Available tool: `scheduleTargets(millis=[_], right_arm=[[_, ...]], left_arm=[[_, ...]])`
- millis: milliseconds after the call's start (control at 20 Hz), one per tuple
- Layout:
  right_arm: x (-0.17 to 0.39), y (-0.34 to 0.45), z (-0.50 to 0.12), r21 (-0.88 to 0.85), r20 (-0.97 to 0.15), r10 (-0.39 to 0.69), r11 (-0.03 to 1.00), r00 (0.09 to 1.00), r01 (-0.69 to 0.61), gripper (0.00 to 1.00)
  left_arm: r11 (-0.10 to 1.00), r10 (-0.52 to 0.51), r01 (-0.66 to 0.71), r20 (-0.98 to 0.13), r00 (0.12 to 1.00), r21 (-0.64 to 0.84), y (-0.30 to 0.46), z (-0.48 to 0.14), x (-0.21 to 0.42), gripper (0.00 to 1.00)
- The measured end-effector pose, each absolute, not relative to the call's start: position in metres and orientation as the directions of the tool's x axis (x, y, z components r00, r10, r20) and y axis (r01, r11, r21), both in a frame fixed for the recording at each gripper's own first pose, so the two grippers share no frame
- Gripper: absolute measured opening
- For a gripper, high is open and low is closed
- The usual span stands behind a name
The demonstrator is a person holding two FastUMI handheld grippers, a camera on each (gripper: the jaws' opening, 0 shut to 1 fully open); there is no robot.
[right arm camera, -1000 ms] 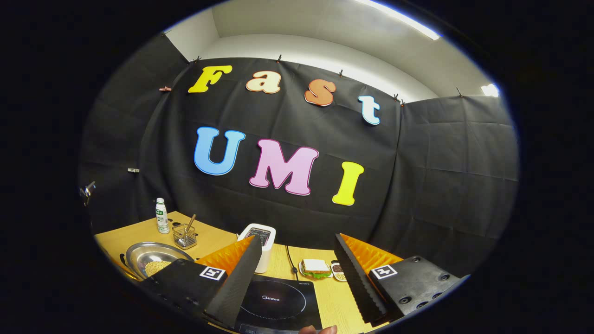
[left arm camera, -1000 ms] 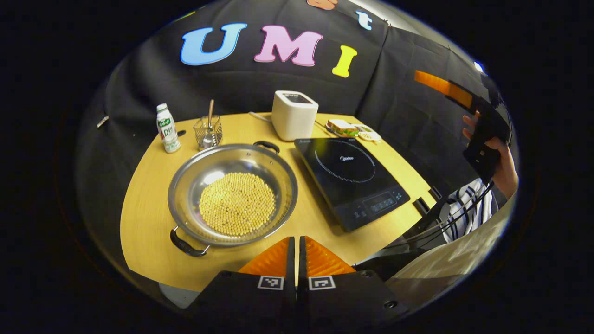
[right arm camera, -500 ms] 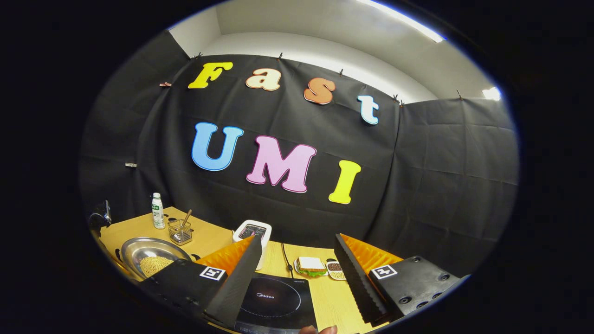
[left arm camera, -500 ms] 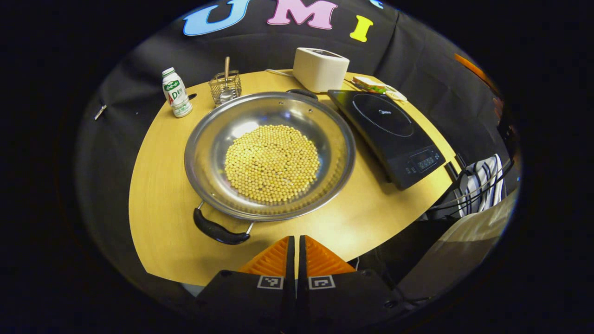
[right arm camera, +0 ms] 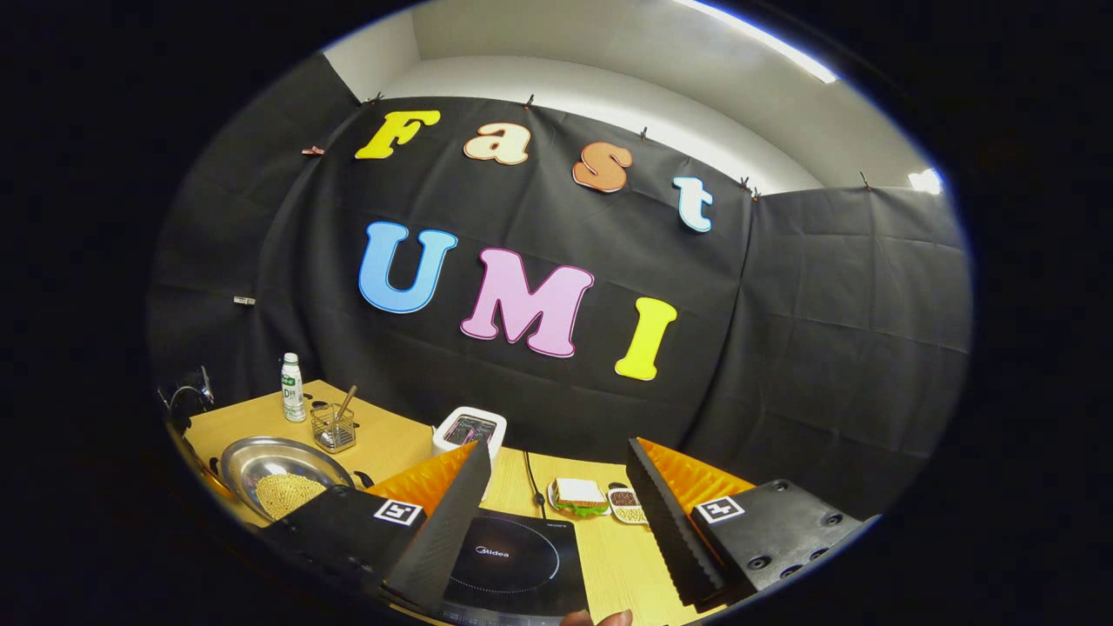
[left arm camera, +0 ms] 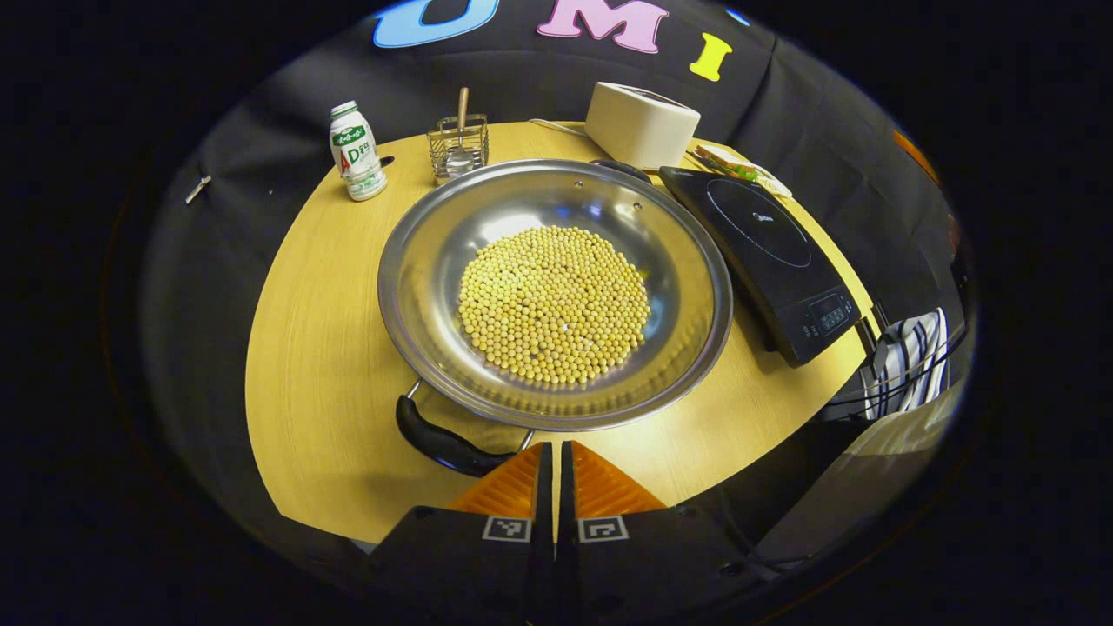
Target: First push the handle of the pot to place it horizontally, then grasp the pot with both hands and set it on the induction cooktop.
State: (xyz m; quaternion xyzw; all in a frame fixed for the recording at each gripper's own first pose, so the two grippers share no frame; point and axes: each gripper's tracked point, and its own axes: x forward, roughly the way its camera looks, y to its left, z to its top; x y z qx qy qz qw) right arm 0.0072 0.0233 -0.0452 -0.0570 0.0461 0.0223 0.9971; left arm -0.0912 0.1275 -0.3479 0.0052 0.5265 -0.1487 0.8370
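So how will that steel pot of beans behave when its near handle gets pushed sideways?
The pot looks rigid and wide-based, so it should probably pivot on the smooth wooden table rather than tip. The loose soybeans add weight and may shift if jolted. The near handle, beside the shut left gripper, is rounded and could slip off the tips.

On the tabletop (left arm camera: 313,365), the pot (left arm camera: 556,291) sits left of the cooktop (left arm camera: 769,252); bottle (left arm camera: 355,151), rack (left arm camera: 458,148) and toaster (left arm camera: 641,124) stand behind.

Bean-filled steel pot (left arm camera: 556,291), black handle (left arm camera: 443,443) nearest, beside black cooktop (left arm camera: 769,252).
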Motion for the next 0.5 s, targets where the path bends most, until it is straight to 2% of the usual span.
scheduleTargets(millis=[500], right_arm=[[0.015, 0.038, -0.056, -0.113, -0.122, 0.058, 0.991, 0.991, -0.072, 0.98]], left_arm=[[0.983, -0.143, 0.169, -0.884, 0.446, -0.074, 0.195, -0.358, -0.054, 0.05]])
